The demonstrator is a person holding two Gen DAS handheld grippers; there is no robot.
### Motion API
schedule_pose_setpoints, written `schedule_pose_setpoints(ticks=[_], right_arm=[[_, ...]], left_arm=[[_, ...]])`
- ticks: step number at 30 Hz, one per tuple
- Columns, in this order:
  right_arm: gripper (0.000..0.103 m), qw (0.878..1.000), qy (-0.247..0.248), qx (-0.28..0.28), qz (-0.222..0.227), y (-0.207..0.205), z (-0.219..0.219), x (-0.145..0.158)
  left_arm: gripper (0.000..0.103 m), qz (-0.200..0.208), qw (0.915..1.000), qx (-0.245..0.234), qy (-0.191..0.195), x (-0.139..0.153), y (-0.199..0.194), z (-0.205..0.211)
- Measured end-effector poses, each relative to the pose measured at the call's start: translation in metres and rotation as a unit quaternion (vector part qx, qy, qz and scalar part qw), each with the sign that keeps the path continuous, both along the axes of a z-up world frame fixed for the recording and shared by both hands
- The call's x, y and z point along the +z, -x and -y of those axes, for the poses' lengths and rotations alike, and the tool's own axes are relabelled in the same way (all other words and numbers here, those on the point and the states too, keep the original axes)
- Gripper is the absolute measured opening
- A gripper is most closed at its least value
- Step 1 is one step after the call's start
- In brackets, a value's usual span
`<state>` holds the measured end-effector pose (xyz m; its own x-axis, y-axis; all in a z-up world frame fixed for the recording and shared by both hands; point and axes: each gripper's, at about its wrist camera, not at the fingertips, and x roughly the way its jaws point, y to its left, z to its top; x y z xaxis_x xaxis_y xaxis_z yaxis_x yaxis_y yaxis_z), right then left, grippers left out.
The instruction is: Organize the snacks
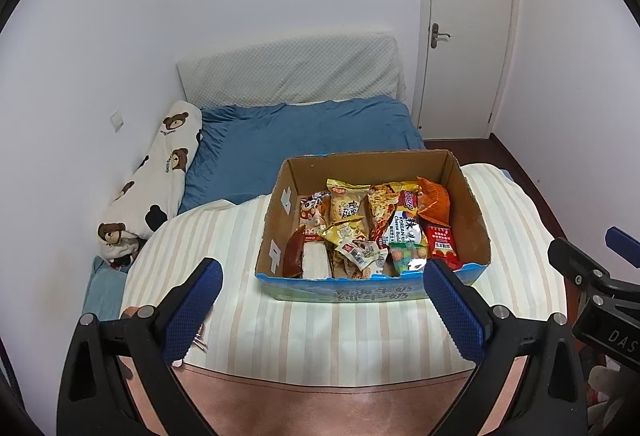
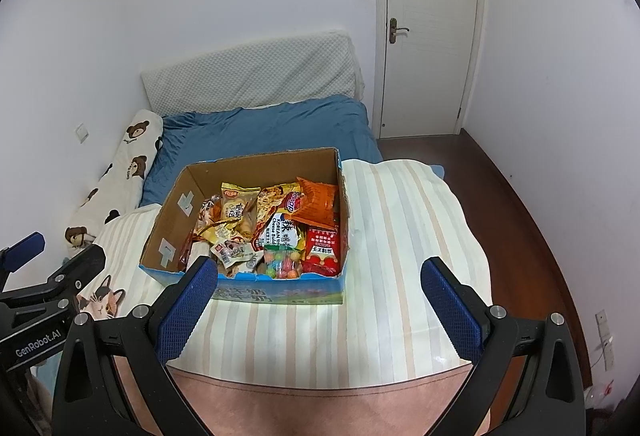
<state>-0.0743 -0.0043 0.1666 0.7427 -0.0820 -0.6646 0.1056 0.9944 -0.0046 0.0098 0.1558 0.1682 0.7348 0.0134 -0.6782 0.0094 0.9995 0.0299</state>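
The left claw (image 1: 322, 310) hangs released, holding nothing, just short of the cardboard box (image 1: 280, 220) and toward its left half. Inside the box the snacks (image 1: 360, 228) lie heaped, packets mostly running lengthwise from near wall to far wall, on the striped cloth (image 1: 320, 332) over the table. The right claw (image 2: 320, 310), likewise spread and bare, sits before the box's right corner, nearer the red packet (image 2: 325, 250); I judge it better placed for that side.
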Motion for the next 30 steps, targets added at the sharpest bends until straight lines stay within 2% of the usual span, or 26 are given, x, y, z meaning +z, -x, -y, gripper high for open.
schedule_pose_setpoints(ticks=[30], right_arm=[[0.103, 1.000, -0.003, -0.005, -0.002, -0.0008, 0.0043, 0.0024]], left_arm=[[0.103, 0.001, 1.0000, -0.005, 0.006, -0.0008, -0.0016, -0.0018]])
